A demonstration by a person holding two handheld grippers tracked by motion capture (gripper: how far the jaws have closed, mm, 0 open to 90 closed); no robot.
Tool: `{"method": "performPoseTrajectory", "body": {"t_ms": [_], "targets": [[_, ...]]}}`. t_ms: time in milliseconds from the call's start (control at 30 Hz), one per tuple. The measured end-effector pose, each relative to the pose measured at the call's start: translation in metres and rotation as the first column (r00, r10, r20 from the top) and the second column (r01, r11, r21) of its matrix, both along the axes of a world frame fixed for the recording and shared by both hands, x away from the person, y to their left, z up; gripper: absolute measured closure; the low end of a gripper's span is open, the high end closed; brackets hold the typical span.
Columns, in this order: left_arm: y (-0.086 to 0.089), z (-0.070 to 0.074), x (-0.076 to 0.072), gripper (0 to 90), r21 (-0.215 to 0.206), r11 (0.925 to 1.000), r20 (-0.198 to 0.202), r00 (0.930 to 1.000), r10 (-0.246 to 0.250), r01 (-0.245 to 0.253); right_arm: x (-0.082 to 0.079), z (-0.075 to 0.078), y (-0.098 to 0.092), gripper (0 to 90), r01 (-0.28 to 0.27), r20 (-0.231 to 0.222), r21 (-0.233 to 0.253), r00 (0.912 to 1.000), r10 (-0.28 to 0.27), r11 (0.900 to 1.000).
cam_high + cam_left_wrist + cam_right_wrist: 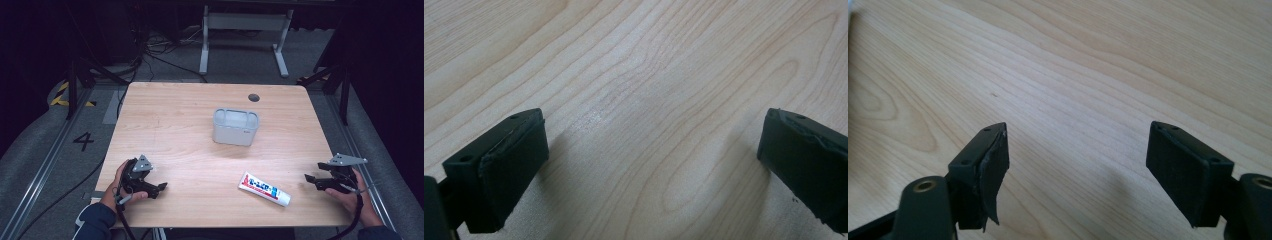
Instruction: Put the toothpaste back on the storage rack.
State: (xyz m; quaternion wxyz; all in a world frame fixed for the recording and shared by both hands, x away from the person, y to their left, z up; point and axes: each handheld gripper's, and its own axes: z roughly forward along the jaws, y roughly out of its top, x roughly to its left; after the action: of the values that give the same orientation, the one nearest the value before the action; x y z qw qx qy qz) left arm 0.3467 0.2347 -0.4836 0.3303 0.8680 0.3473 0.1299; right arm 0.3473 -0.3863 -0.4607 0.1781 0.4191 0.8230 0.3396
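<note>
Fingers (504, 165) on both grippers are spread, grasping nothing (bare surface (190, 120) between them); we judge nothing started: toothpaste tube (264, 189) lies outside grey holder (235, 127).

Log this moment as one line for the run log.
left tool: open, empty, near table edge | right tool: open, empty | toothpaste tube: flat, untouched | grey holder: upright, mid-table
</note>
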Motion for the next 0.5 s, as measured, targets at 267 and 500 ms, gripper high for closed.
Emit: {"method": "performPoseTrajectory", "body": {"t_ms": [267,500], "targets": [[0.000,0.000,0.000,0.4,0.000,1.0000,0.000,1.0000,0.001,-0.001,-0.005,0.017,0.016,26.4,-0.072,0.018,0.015,0.9973,0.071,0.997],[0.000,0.000,0.000,0.5,0.005,1.0000,-0.002,1.0000,0.001,-0.001,-0.010,0.033,0.041,26.9,-0.165,0.023,0.002,0.9860,0.165,0.986]]}}
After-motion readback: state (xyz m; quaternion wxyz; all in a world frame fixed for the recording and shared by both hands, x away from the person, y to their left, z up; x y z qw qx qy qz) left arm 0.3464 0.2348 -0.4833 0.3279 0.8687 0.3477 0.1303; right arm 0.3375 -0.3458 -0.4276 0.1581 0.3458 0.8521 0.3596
